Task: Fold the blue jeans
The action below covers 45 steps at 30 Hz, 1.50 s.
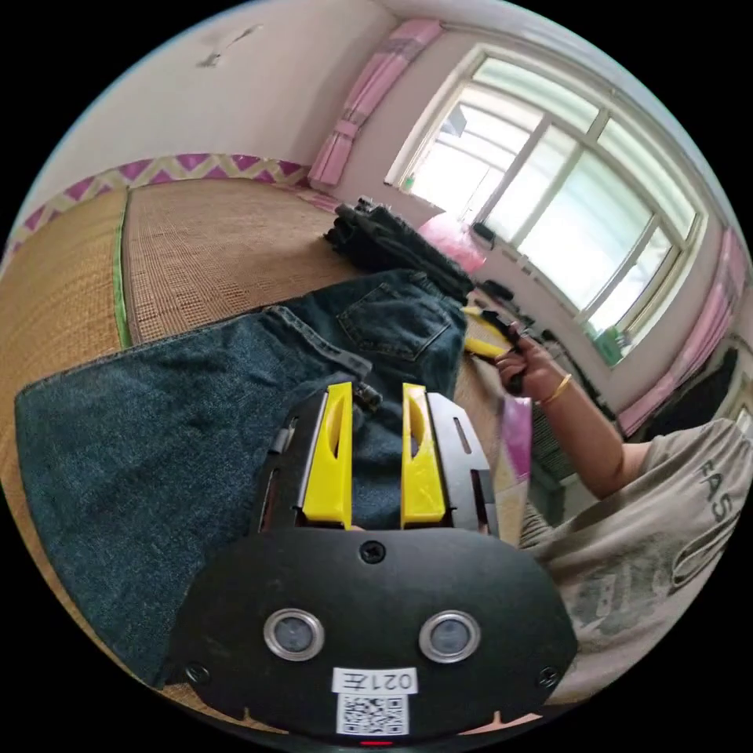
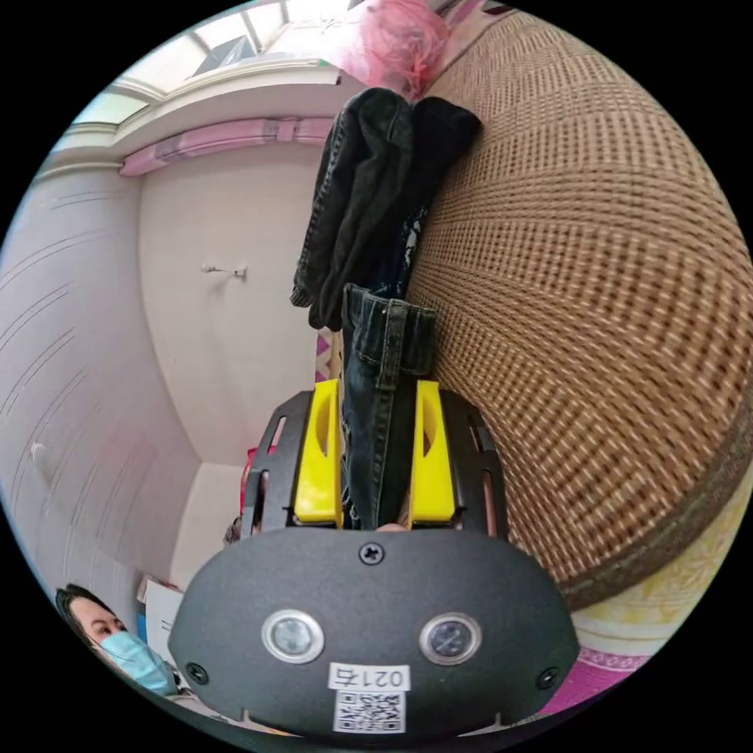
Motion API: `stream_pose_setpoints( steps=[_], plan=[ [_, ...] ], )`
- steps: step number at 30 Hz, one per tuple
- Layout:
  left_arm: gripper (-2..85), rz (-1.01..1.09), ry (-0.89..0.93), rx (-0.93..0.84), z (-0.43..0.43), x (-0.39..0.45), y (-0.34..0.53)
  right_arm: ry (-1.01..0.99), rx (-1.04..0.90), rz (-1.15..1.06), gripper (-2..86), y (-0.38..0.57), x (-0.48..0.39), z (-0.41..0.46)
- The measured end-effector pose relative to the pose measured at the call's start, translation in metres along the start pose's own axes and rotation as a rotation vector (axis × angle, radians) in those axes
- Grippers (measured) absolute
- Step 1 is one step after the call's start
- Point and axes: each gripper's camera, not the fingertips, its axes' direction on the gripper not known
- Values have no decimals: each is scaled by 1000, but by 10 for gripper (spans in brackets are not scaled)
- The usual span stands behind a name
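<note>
Both hand-held grippers clamped on blue jeans (image 1: 196, 423): left hand-held gripper (image 1: 375, 451) mid-fabric, right hand-held gripper (image 2: 375, 455) at hem, woven mat (image 2: 596, 298) toward three o'clock. Risk: denim slipping, skewing fold.

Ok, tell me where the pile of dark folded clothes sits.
In the left gripper view the dark folded pile lies on the woven mat, beyond the blue jeans, near the window.
</note>
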Motion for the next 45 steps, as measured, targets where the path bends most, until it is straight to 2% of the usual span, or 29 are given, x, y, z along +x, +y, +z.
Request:
stream_pose_setpoints(
  steps=[3,5,8,11,13,14,16,18,21,24,27,29,31,33,35,36,40,42,43,45],
  plan=[
    [68,-28,86,133,-48,-22,26,39,1,34,76,-7,-12,19],
    [63,-17,70,173,-79,-28,46,48,0,36,53,-7,-19,24],
    [55,-19,28,237,-137,-42,89,106,22,-134,36,4,-76,27],
    [48,-38,-25,289,-193,-61,137,116,-1,-435,30,38,-178,47],
    [45,-59,-65,308,-221,-72,166,171,-61,-760,29,90,-274,87],
    [42,-72,-90,316,-237,-79,184,192,-82,-848,29,108,-297,100],
    [40,-100,-125,333,-256,-88,210,266,-170,-1173,28,191,-368,160],
    [40,-134,-141,360,-274,-100,243,326,-251,-1404,28,265,-398,212],
    [39,-185,-177,362,-283,-115,277,444,-406,-1728,32,387,-390,301],
    [40,-235,-175,352,-286,-132,304,641,-643,-1933,41,472,-322,380],
    [40,-245,-174,353,-290,-144,322,718,-485,-2080,56,502,-295,384],
    [41,-248,-184,357,-293,-151,327,663,-466,-2087,65,503,-308,370],
    [41,-249,-185,370,-294,-159,327,489,-437,-2001,67,488,-331,344],
    [41,-260,-175,400,-294,-171,322,455,-449,-1915,59,471,-338,345],
    [41,-268,-182,420,-292,-179,313,475,-549,-1812,30,449,-328,365],
    [41,-275,-192,420,-289,-184,305,451,-682,-1725,23,436,-314,382],
    [44,-308,-227,393,-276,-205,282,253,-793,-1472,12,367,-313,369],
    [64,-361,-242,330,-262,-229,270,214,-688,-1432,15,325,-323,336],
    [71,-378,-243,307,-257,-237,268,264,-569,-1427,33,294,-327,311],
    [119,-446,-192,213,-236,-271,262,351,-465,-1396,67,240,-329,279]
  ],
)
